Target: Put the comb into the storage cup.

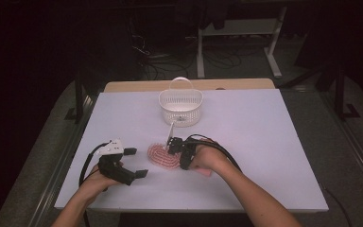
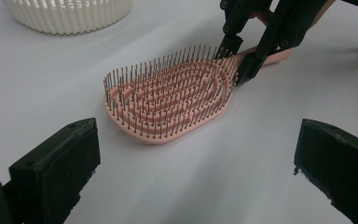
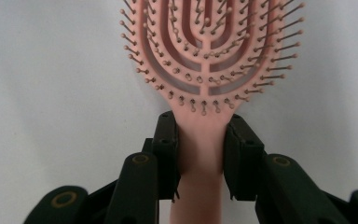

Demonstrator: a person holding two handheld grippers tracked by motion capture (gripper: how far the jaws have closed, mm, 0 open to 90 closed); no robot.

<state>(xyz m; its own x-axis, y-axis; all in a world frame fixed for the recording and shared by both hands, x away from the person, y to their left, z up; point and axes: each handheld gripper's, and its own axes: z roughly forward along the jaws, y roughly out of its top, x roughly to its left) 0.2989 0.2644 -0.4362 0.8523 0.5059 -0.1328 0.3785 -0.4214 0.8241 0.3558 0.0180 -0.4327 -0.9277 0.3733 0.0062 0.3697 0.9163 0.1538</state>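
The pink plastic paddle hairbrush with dark pin bristles (image 3: 205, 51) lies bristles-up on the white bench (image 1: 274, 156), in front of the white slotted plastic basket with a hoop handle (image 1: 180, 106) and well apart from it; the right gripper (image 3: 200, 154) is clenched on the neck of the brush, one pad against each side of the handle just below the head; the left gripper (image 2: 196, 172) stands released, its jaws wide apart and nothing between them, near the rounded end of the brush.

The step in hand looks like the lift; to do it well, I would keep the grasp square on the narrow neck, raise the brush level so the heavy head does not swing down, and hold the left gripper clear of the bristles.

The lower handle is cut off at the bottom of the right gripper view and covered by the hand in the high view; a small dark thing inside the basket is too dim to identify.
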